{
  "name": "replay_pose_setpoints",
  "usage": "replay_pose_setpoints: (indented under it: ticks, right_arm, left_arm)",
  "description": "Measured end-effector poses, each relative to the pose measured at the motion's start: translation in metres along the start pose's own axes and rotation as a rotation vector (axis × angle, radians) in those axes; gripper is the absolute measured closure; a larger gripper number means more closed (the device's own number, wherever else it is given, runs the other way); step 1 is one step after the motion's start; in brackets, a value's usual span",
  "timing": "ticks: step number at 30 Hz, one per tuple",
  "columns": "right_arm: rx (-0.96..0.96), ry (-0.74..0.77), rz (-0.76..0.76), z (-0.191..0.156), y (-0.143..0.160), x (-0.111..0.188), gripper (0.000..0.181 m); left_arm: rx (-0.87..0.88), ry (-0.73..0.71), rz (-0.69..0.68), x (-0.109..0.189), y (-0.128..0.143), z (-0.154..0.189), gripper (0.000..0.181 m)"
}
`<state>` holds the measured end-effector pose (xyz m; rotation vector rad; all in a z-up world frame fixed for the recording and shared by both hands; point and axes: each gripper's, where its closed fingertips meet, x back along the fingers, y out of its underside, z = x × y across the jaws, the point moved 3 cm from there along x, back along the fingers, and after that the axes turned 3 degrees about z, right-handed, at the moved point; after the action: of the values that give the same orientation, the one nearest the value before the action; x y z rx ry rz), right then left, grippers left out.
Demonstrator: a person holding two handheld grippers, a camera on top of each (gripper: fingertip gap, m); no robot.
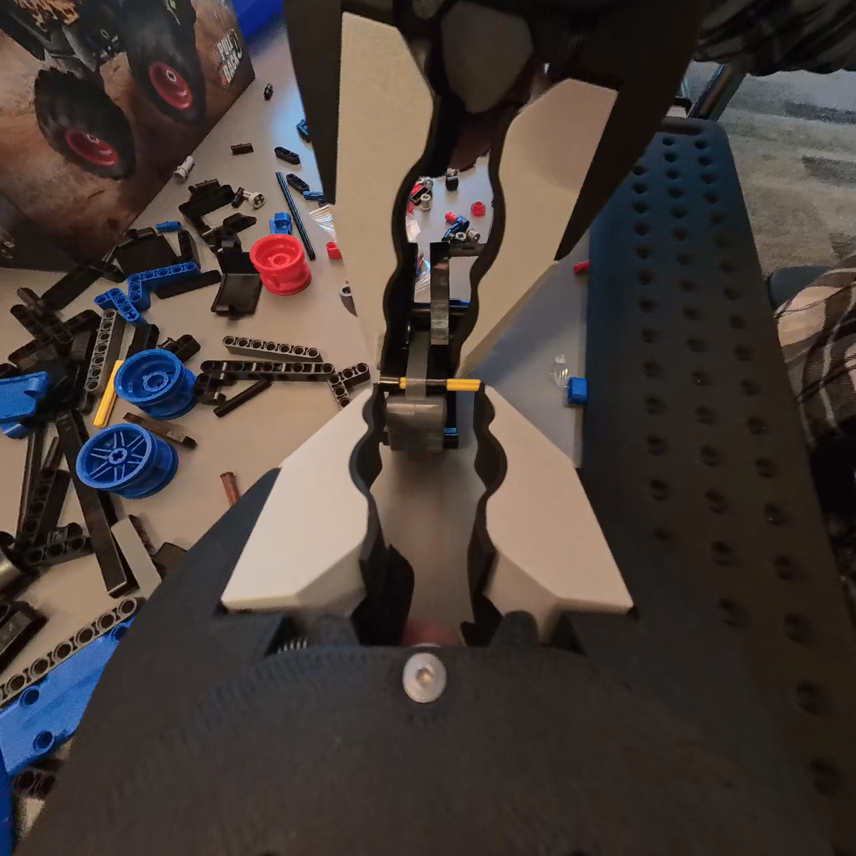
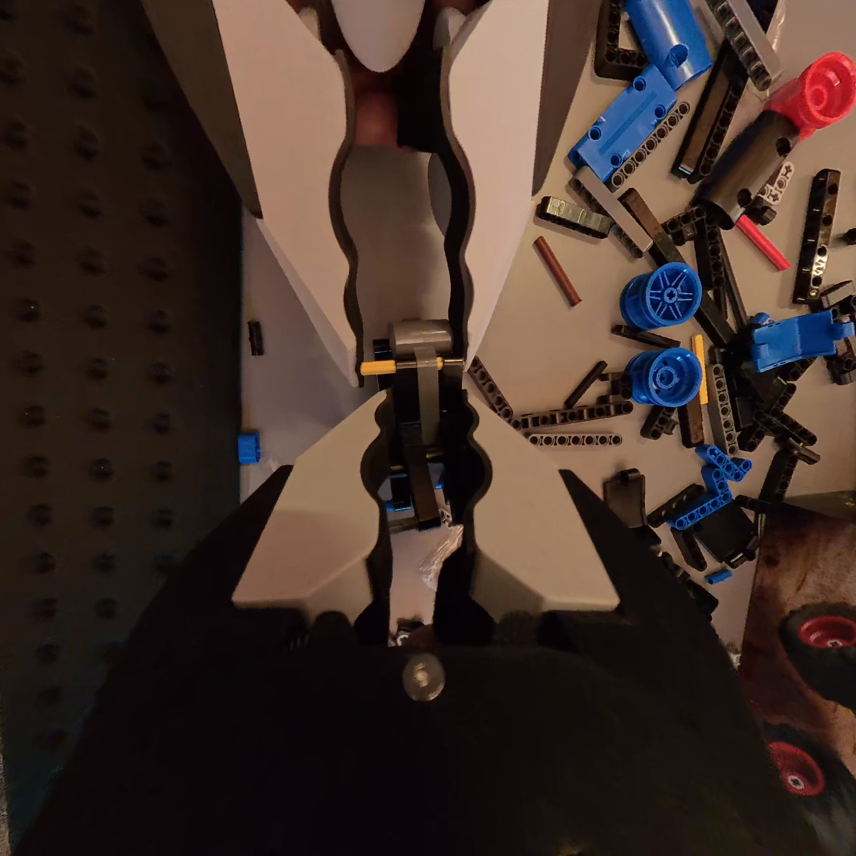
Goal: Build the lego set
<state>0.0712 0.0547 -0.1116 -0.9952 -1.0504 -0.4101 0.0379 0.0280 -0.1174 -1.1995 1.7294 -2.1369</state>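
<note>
Both claws meet tip to tip over the table [image 1: 324, 333], facing each other, with one small lego assembly [image 1: 419, 393] bridged between them.

Left claw [image 1: 424, 417]: closed on the grey-block end of the assembly; the block sits right at its fingertips. Right claw [image 2: 419, 417]: closed on the opposite, black end, its wavy inner edges pressed against the black frame on both sides.

Assembly: a dark grey block [image 2: 419, 340] at one end, a lighter grey strip running from it into a black frame, small blue pieces at the frame's edges. A thin black axle with a yellow sleeve [image 2: 377, 367] crosses it just behind the block, sticking out to one side. It appears held clear of the table, though the view is too tight to be sure.

Loose parts lie scattered to one side: two blue wheel hubs [image 1: 155, 382], a red hub [image 1: 280, 264], black and grey holed beams [image 1: 273, 348], a brown rod [image 2: 556, 271]. The set's box [image 1: 92, 116] stands at the table's far corner.
</note>
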Motion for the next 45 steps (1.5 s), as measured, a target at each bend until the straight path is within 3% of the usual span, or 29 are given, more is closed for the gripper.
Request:
replay_pose_setpoints:
  ticks: [4,6,13,17,19,22,24,30,31,33,35,37,45]
  right_arm:
    - [0.049,0.015,-0.004,-0.001,0.0,-0.001,0.156]
    - [0.06,0.01,-0.001,-0.002,-0.002,-0.001,0.155]
    - [0.07,0.004,0.004,-0.002,-0.005,-0.002,0.155]
    - [0.036,0.006,0.013,0.001,-0.005,-0.002,0.155]
    - [0.054,0.007,0.005,-0.001,-0.006,-0.002,0.155]
    - [0.049,0.006,0.006,-0.001,-0.006,-0.002,0.155]
    - [0.066,0.009,0.0,-0.003,-0.006,-0.003,0.156]
    - [0.04,0.001,0.007,-0.002,-0.006,-0.003,0.155]
    - [0.027,0.002,0.01,-0.001,-0.006,-0.003,0.155]
    - [0.018,0.002,0.01,0.0,-0.006,-0.002,0.155]
    - [0.013,0.007,0.005,0.0,-0.006,-0.003,0.155]
    - [0.003,0.01,0.006,0.001,-0.006,-0.003,0.155]
    - [0.032,0.025,-0.006,-0.001,-0.007,-0.004,0.155]
  left_arm:
    - [-0.017,0.015,-0.003,0.001,0.001,0.0,0.146]
    - [-0.021,0.018,-0.009,0.003,0.0,-0.003,0.157]
    - [-0.049,0.011,0.002,0.001,0.0,-0.003,0.157]
    - [-0.032,0.039,-0.003,0.0,-0.002,0.007,0.124]
    - [-0.042,-0.013,-0.006,0.001,0.0,0.002,0.143]
    - [-0.003,-0.012,0.0,0.001,0.0,0.001,0.144]
    - [-0.006,-0.025,-0.013,0.001,0.002,-0.002,0.157]
    - [0.012,-0.025,-0.007,0.002,0.003,-0.003,0.156]
    - [0.009,-0.016,-0.012,0.001,0.003,-0.001,0.136]
    - [0.02,-0.006,-0.005,0.0,0.0,0.004,0.119]
    - [0.048,-0.016,0.016,0.002,-0.004,0.007,0.123]
    - [0.095,-0.071,0.043,0.004,-0.006,0.001,0.14]
    - [0.104,-0.099,0.046,0.005,-0.003,0.002,0.143]
